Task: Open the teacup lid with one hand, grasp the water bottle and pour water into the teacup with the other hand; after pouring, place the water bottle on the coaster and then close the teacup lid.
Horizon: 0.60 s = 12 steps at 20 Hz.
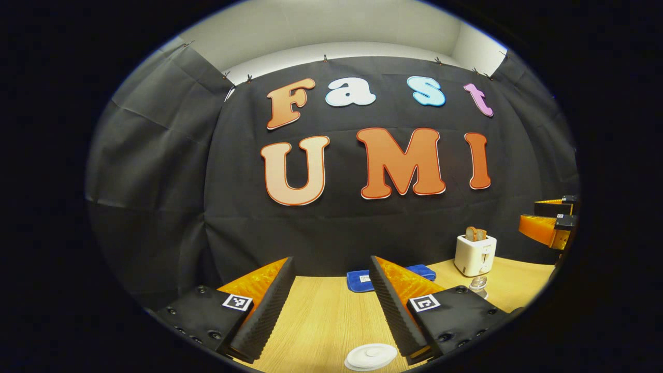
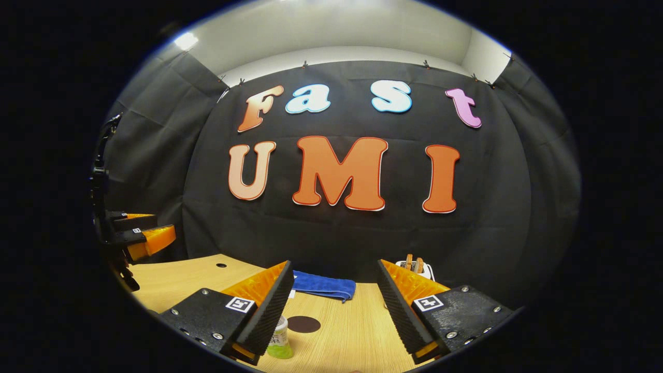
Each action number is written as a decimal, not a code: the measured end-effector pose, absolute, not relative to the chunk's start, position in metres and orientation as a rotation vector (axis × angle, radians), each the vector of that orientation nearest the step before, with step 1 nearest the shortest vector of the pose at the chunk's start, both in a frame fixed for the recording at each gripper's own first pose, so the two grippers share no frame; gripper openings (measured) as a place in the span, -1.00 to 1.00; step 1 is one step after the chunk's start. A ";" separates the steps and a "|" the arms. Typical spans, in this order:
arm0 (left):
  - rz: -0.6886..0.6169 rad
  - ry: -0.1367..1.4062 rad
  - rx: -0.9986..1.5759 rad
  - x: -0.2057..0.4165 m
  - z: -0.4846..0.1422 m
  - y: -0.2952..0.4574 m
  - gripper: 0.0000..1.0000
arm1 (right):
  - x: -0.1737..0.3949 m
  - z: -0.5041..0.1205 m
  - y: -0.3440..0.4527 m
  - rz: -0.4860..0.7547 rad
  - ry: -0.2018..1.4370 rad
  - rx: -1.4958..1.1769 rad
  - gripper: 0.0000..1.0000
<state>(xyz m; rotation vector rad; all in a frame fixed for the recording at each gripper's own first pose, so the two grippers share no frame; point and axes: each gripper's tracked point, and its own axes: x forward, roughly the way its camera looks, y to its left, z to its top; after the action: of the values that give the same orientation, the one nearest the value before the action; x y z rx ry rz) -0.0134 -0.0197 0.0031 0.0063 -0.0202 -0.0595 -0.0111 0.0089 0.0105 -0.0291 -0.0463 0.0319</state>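
Nearest my left camera is the lid (image 1: 371,356), a white disc with a centre knob. It lies flat on the table (image 1: 331,316), low between my left gripper (image 1: 331,305) fingers and closer to the right-hand finger. I cannot tell whether the teacup sits under it or the lid rests on the wood. The left gripper stands wide open and holds nothing.

In the right gripper view, the bottle (image 2: 280,339) stands upright just beside the left-hand finger, its top partly hidden behind that finger. My right gripper (image 2: 334,303) is also spread wide and empty. The dark round coaster (image 2: 303,324) lies flat just past the bottle, between the fingers.

Governing relation: the lid is below and slightly right of the left fingers' centre line, knob up. I judge the left gripper must drop and shift right to straddle the knob. The bottle's long axis is vertical and sits left of the right gripper's centre line. I judge the right gripper is the nearer one for it and needs a leftward shift before closing.

Beyond the fingers lie a blue cloth (image 1: 362,280) and a toaster (image 1: 475,254), well apart from both targets.
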 end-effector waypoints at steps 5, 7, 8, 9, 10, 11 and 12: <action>-0.104 0.017 0.019 -0.017 -0.024 -0.035 0.87 | -0.010 -0.007 0.016 0.056 -0.031 -0.004 0.92; -0.104 0.027 0.026 -0.021 -0.035 -0.037 0.88 | -0.012 -0.017 0.016 0.068 -0.013 0.017 0.92; -0.112 0.035 0.024 -0.024 -0.041 -0.040 0.88 | -0.012 -0.021 0.016 0.069 -0.007 0.025 0.92; -0.117 0.042 0.020 -0.026 -0.049 -0.041 0.87 | -0.013 -0.026 0.016 0.071 -0.002 0.032 0.92; -0.122 0.054 0.017 -0.027 -0.057 -0.043 0.87 | -0.013 -0.032 0.016 0.075 0.006 0.039 0.92; -0.127 0.068 0.013 -0.029 -0.065 -0.045 0.89 | -0.013 -0.038 0.017 0.083 0.015 0.044 0.92; -0.135 0.086 0.010 -0.030 -0.075 -0.047 0.89 | -0.016 -0.043 0.017 0.090 0.025 0.046 0.92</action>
<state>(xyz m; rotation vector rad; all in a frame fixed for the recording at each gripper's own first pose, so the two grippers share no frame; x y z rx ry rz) -0.0302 -0.0468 -0.0749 0.0096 0.0855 -0.1347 -0.0157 0.0174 -0.0426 0.0460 0.0254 0.0902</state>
